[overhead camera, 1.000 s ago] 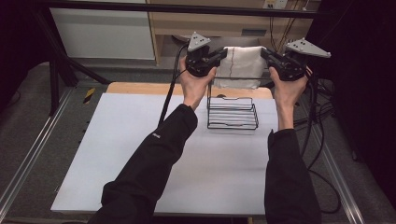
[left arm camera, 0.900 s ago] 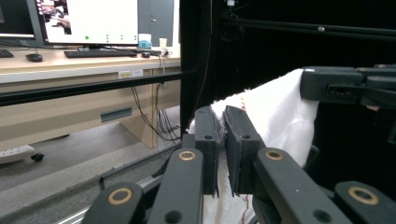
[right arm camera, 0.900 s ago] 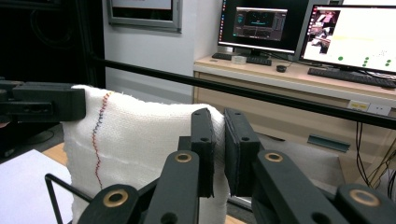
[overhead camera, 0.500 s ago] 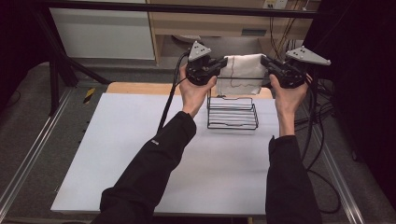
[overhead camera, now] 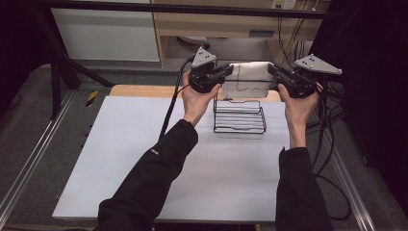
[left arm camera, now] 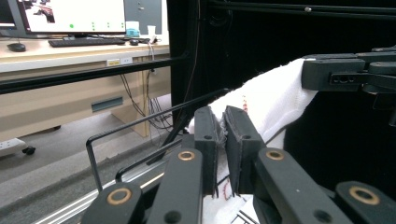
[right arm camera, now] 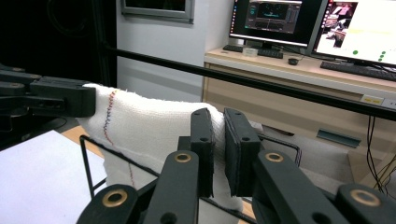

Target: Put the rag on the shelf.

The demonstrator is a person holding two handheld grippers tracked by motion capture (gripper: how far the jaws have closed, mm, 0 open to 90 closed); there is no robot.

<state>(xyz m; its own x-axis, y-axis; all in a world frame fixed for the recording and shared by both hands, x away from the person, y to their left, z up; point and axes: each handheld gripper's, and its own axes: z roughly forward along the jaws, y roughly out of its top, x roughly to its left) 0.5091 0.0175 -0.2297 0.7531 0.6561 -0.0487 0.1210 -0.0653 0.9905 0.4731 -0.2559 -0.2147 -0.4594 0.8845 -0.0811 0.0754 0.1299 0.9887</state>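
White towel (overhead camera: 249, 77) stretched between left gripper (overhead camera: 225, 73) and right gripper (overhead camera: 274, 72), both jaws clamped on its ends, above black wire rack (overhead camera: 239, 117) on white surface (overhead camera: 120, 159), towel's lower edge hidden behind rack

Room around the bench, dim at the edges.
Grey floor (overhead camera: 29, 120) beyond the white table (overhead camera: 144, 154); black frame bar (overhead camera: 192, 8) overhead; pale wooden desk (right arm camera: 299, 88) with lit monitors (right arm camera: 275, 21), keyboard (left arm camera: 84, 42), dangling cables (left arm camera: 149, 107).

The cloth (overhead camera: 249, 77) is white, rough-woven fabric. The rack (overhead camera: 239, 117) is thin black wire. The worktop (overhead camera: 144, 159) looks matt white.
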